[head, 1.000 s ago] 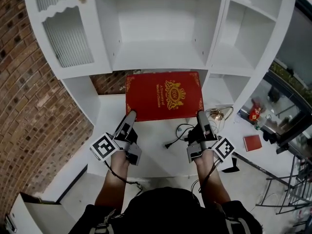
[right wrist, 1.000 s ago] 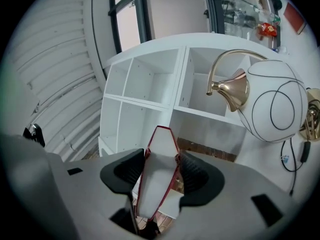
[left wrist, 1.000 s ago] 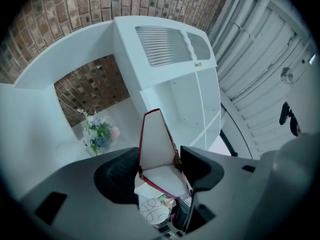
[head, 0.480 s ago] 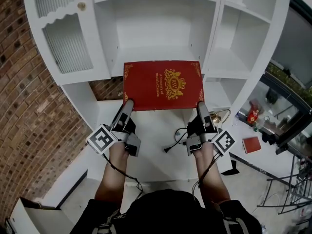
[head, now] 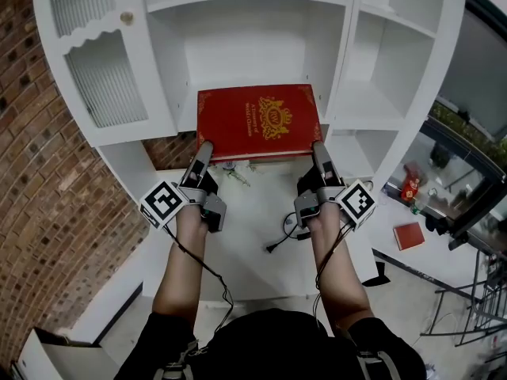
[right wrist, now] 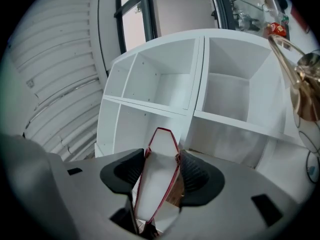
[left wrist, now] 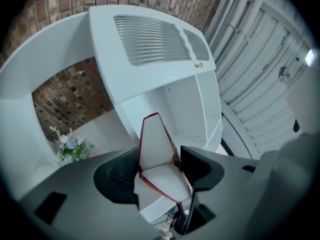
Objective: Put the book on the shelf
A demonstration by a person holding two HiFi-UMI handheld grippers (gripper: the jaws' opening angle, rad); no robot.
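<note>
A large red book [head: 257, 121] with a gold crest lies flat in the air, cover up, its far edge at the lip of the middle shelf [head: 261, 74] of the white bookcase. My left gripper [head: 204, 150] is shut on its near left corner and my right gripper [head: 318, 149] on its near right corner. In the left gripper view the book's white page edge [left wrist: 159, 159] sits clamped between the black pads. The right gripper view shows the same edge [right wrist: 159, 176] pinched between its jaws.
A glass-fronted cabinet door [head: 103, 74] stands left of the middle shelf, open cubbies [head: 384, 54] to the right. Below the book is a white counter [head: 253, 236] with a small flower sprig [head: 236, 176] and a black cable [head: 281, 238]. A brick wall [head: 40, 204] runs along the left.
Both grippers have lifted the book up and forward, from over the counter to the level of the middle shelf. The flower sprig beneath it has come into sight.
</note>
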